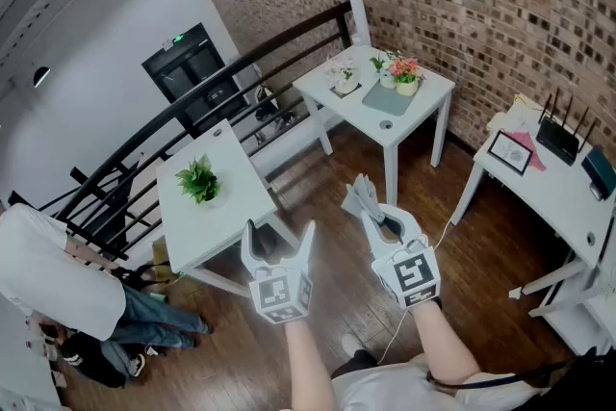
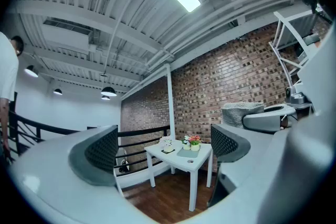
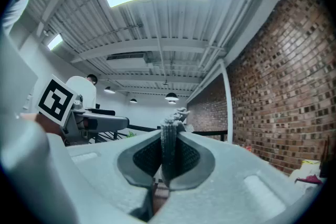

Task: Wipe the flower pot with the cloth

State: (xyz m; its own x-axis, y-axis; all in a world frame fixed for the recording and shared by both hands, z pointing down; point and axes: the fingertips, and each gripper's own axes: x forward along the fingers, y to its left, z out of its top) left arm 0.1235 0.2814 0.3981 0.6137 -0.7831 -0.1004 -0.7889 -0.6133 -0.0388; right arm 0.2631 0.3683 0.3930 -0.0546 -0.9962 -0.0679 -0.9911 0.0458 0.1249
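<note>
— What is your right hand-held gripper [image 1: 371,209] doing?
— I am squeezing the grey cloth [image 1: 360,193] tight between its jaws. My left hand-held gripper [image 1: 279,241] is hanging open, holding nothing.
— Where is the flower pot [image 1: 407,88]?
— It is sitting on the white table [image 1: 385,125], by the edge next to the brick wall [image 1: 500,5], well apart from both.

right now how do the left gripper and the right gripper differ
The left gripper has its jaws apart with nothing between them; the right gripper has them shut on the grey cloth. In the head view the left gripper sits nearer the person, the right gripper farther ahead. Both are pale and carry a marker cube.
</note>
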